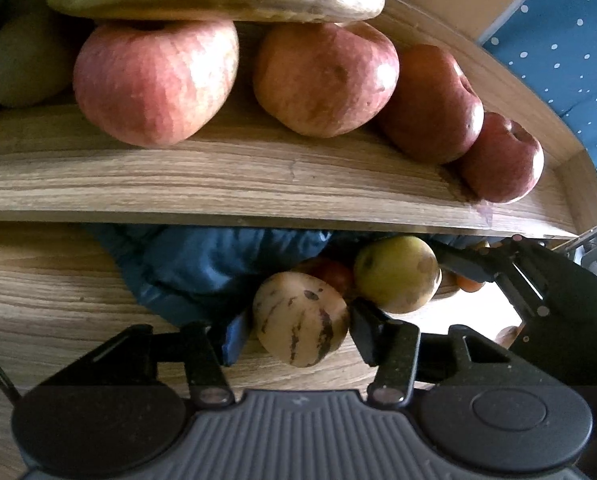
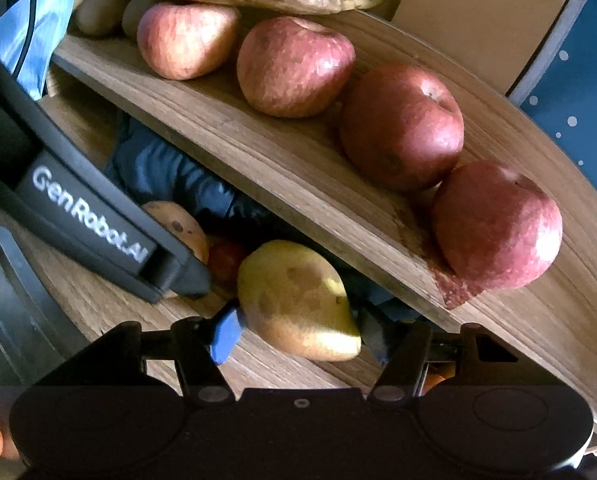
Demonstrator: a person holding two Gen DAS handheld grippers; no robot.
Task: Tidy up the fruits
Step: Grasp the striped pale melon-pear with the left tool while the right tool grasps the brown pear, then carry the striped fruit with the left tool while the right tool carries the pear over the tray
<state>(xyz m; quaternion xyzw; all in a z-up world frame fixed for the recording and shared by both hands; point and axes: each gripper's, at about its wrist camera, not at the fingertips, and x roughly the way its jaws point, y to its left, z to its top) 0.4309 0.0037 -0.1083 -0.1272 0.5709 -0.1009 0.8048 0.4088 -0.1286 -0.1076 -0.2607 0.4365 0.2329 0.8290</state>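
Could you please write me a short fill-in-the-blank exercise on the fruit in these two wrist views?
1. The number of red apples lined up on the wooden shelf is ____.
2. The fruit between the left gripper jaws, a pepino melon, is cream with ____ stripes.
3. The right gripper jaws flank a yellow ____.
4. Above the apples lie browned ____.

Missing words: four; purple; pear; bananas

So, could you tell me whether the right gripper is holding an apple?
No, the right gripper is closed around a yellow pear.
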